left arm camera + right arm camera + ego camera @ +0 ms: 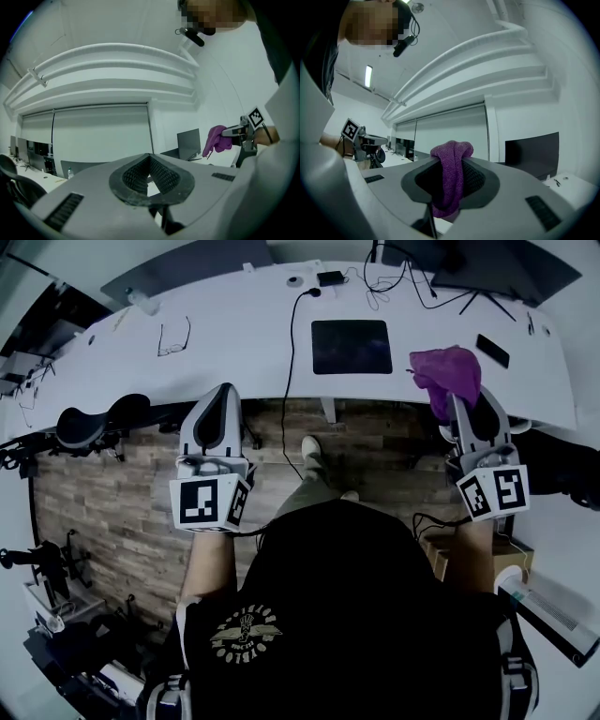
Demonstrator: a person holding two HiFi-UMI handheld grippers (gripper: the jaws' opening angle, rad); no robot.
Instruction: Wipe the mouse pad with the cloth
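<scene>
Cloth [448, 371], fuzzy purple knit, pinched in R tongs [451, 161]; ribbed L tongs [150, 159] pressed together.

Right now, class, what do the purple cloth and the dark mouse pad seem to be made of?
The cloth: looks like soft knitted or terry textile, matte; fuzzy looped texture and limp folds show it. The mouse pad: probably fabric-topped rubber or foam, flat, dark, mostly matte; its surface is too small to be sure.
</scene>
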